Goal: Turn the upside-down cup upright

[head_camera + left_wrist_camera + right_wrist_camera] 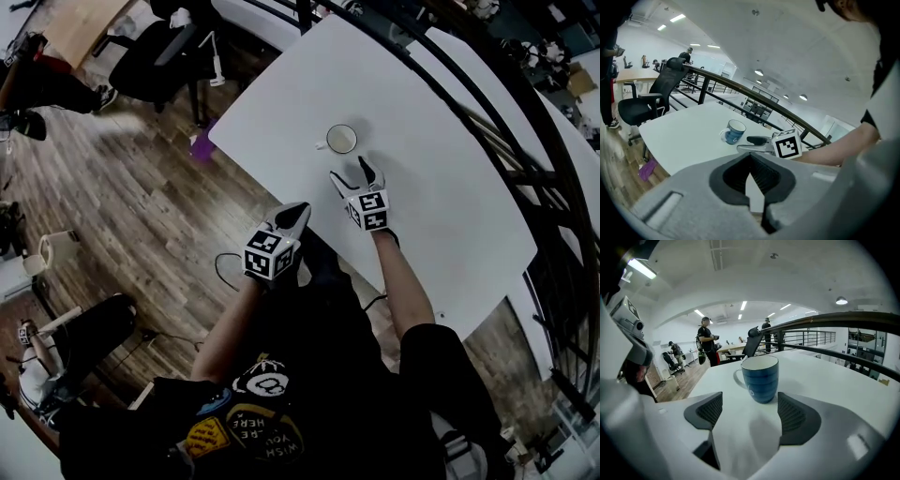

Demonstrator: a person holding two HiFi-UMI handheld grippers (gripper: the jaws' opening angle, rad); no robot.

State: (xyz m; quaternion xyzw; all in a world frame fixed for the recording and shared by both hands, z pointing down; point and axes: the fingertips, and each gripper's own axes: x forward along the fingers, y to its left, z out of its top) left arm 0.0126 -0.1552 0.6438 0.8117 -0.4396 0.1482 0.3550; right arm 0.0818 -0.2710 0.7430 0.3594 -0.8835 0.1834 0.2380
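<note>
Just ahead of right hand-held gripper (750, 405), jaws apart, upright blue cup (761, 378), untouched

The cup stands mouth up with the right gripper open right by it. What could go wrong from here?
1. The right gripper has its jaws apart just short of the cup; a push forward could slide or tip it.
2. The left gripper is shut, near the edge of the table, so it probably could not steady the cup in time.
</note>
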